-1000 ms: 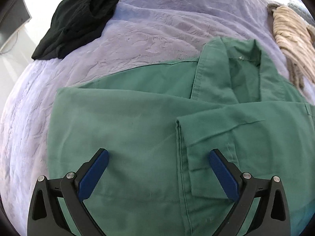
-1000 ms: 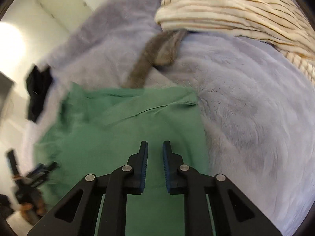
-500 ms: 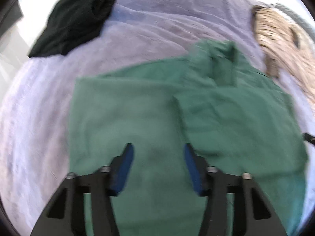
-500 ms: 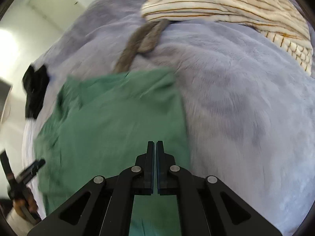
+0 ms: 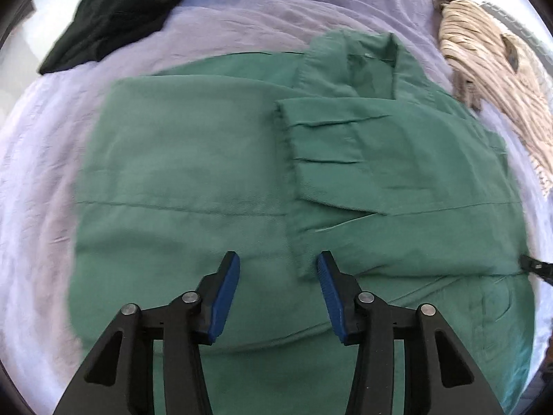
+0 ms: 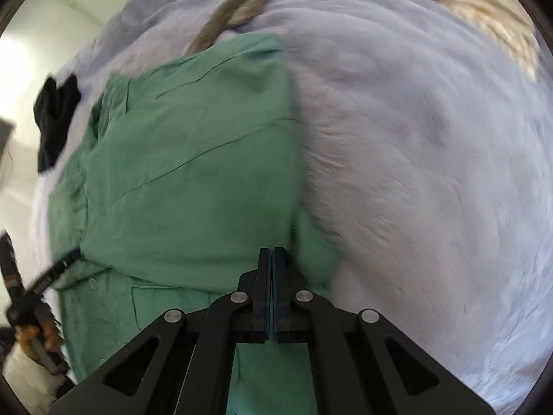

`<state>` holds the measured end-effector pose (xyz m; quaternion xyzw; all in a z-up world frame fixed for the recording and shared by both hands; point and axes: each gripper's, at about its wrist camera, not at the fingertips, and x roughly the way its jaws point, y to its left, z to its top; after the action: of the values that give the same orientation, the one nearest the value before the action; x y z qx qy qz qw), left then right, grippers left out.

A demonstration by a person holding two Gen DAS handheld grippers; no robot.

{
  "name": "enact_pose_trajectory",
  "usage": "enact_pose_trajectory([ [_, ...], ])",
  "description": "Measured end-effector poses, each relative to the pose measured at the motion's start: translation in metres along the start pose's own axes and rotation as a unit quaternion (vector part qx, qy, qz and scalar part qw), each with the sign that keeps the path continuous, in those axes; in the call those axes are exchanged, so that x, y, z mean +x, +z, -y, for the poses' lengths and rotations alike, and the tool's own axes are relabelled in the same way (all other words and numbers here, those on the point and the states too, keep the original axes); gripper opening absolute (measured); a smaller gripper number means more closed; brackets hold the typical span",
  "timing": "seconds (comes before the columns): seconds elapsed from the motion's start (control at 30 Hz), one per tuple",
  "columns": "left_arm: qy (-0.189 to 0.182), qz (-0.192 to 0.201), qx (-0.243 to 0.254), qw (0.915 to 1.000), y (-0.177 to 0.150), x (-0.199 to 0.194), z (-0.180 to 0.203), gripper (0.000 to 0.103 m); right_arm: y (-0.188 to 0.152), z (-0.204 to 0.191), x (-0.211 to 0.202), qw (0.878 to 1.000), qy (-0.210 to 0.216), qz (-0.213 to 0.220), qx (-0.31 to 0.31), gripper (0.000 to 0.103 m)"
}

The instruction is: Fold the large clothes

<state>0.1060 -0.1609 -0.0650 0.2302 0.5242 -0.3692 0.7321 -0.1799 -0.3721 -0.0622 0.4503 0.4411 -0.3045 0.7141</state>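
Observation:
A large green shirt (image 5: 193,159) lies flat on a lavender blanket (image 5: 34,159), collar (image 5: 363,58) at the far end and one side folded in over the middle. My left gripper (image 5: 277,257) hovers over the shirt's near part, its blue pads half apart with nothing between them. In the right wrist view the same shirt (image 6: 193,173) fills the left half. My right gripper (image 6: 271,252) is shut, pads together, above the shirt's right edge with no cloth visibly pinched. The left gripper (image 6: 45,276) shows there too, held by a hand.
A black garment (image 5: 117,14) lies bunched at the blanket's far left. A beige striped garment (image 5: 494,79) lies at the far right, with a grey-brown strip (image 6: 235,20) trailing toward the shirt. Bare blanket (image 6: 432,173) spreads to the right of the shirt.
The left jaws narrowed from wide to half apart and the gripper drew back toward the shirt's near end. The right jaws closed fully and moved back along the shirt's right edge.

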Motion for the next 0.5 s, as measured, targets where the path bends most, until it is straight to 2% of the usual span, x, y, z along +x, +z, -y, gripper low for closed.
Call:
enact_pose_trajectory([
  [0.13, 0.02, -0.017, -0.023, 0.9994, -0.01, -0.007, -0.018, 0.049, -0.008, 0.016, -0.019, 0.999, 0.012, 0.007, 0.034, 0.0],
  [0.2, 0.03, -0.022, -0.029, 0.9989, -0.017, -0.014, -0.021, 0.049, -0.011, 0.02, -0.026, 0.999, 0.005, 0.009, 0.041, 0.005],
  [0.27, 0.037, -0.028, -0.033, 0.9984, -0.024, -0.021, -0.019, 0.049, -0.015, 0.026, -0.032, 0.999, 0.006, 0.005, 0.049, 0.005],
  [0.3, 0.039, -0.032, -0.035, 0.9981, -0.027, -0.023, -0.019, 0.051, -0.019, 0.028, -0.035, 0.998, 0.013, 0.001, 0.054, 0.005],
  [0.33, 0.04, -0.036, -0.037, 0.9979, -0.033, -0.027, -0.016, 0.067, -0.022, 0.031, -0.037, 0.998, 0.017, -0.002, 0.059, 0.005],
  [0.37, 0.041, -0.036, -0.039, 0.9977, -0.033, -0.027, -0.011, 0.075, -0.025, 0.033, -0.04, 0.998, 0.022, -0.006, 0.061, 0.005],
  [0.4, 0.047, -0.03, -0.043, 0.9976, -0.038, -0.032, -0.008, 0.079, -0.029, 0.032, -0.04, 0.998, 0.027, -0.011, 0.062, 0.005],
  [0.5, 0.048, -0.038, -0.046, 0.997, -0.053, -0.039, 0.001, 0.079, -0.037, 0.032, -0.042, 0.997, 0.04, -0.027, 0.059, 0.005],
])
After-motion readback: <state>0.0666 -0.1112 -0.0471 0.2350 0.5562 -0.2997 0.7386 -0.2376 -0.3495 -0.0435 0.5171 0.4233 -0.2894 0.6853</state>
